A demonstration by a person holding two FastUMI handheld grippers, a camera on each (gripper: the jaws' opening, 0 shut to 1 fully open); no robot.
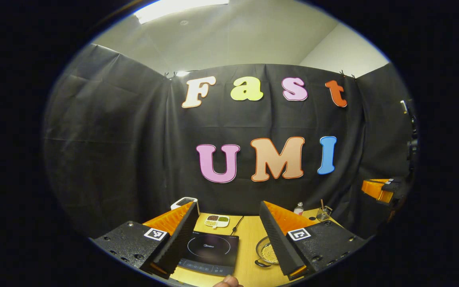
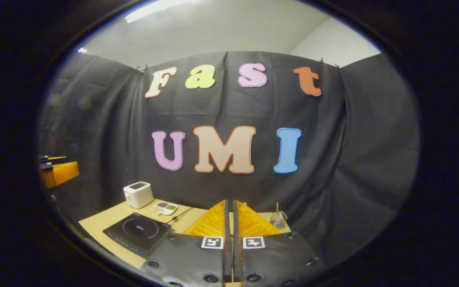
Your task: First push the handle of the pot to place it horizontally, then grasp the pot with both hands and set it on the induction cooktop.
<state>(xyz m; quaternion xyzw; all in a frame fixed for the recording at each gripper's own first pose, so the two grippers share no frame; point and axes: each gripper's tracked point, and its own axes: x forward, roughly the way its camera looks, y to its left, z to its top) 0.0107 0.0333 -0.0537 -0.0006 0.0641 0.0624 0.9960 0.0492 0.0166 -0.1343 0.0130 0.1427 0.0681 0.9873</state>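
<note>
Left gripper view: left gripper [image 1: 229,239] spread wide above tabletop [image 1: 249,255], induction cooktop [image 1: 210,251] between its fingers, pot [image 1: 267,252] just right of cooktop, apart from it. Right gripper view: right gripper [image 2: 229,223] pressed together, holding nothing; toaster [image 2: 138,194] behind cooktop.

we see the left gripper [image 1: 229,235] with two wedge-shaped fingers, ribbed on their inner faces, each on a dark screw-studded plate bearing a square black-and-white marker. the right gripper [image 2: 229,223] has matching plates, round screw heads and two markers flanking its centre seam.
</note>
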